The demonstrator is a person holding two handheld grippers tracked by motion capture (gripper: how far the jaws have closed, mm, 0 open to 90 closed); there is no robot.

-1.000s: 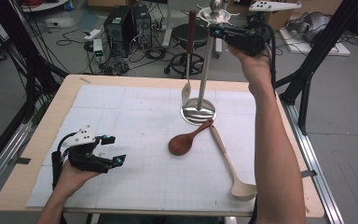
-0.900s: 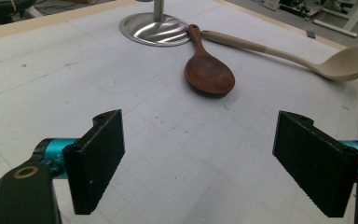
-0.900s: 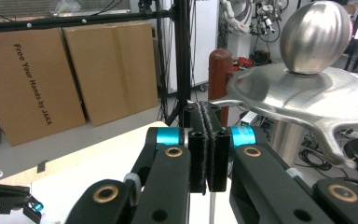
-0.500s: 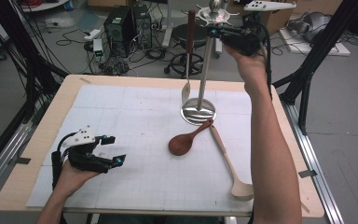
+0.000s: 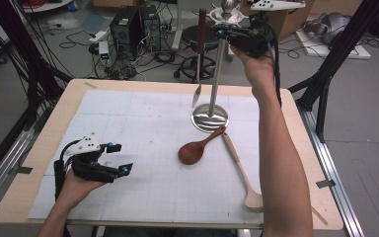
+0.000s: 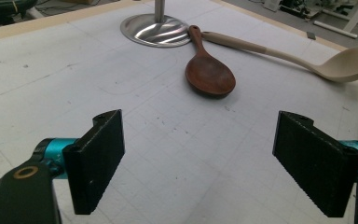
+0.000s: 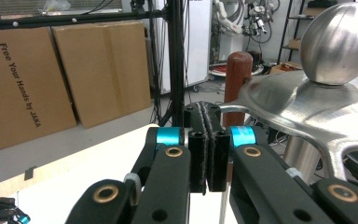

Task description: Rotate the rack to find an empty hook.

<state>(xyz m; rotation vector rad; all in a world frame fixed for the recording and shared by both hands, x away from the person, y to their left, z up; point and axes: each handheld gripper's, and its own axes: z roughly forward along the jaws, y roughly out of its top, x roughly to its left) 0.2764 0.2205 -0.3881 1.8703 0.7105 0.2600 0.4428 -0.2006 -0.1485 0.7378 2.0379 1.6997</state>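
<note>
A steel utensil stand (image 5: 217,74) rises from a round base (image 5: 209,118) at the back of the mat. A utensil with a brown handle and a metal blade (image 5: 200,54) hangs from the stand's top. My right gripper (image 5: 222,33) is held high beside that top, with its jaws pressed together and nothing seen between them. In the right gripper view the shut right gripper (image 7: 208,116) sits just in front of the stand's steel arm (image 7: 307,107) and the brown handle's end (image 7: 239,74). My left gripper (image 5: 120,158) rests open near the front left. A brown wooden spoon (image 5: 193,152) and a pale ladle (image 5: 242,173) lie on the mat.
In the left gripper view the open left gripper (image 6: 200,158) faces bare mat, with the brown spoon (image 6: 209,74), the ladle (image 6: 349,63) and the stand's base (image 6: 156,30) beyond. The white gridded mat (image 5: 128,113) covers a wooden table. Cardboard boxes (image 7: 28,74) stand behind.
</note>
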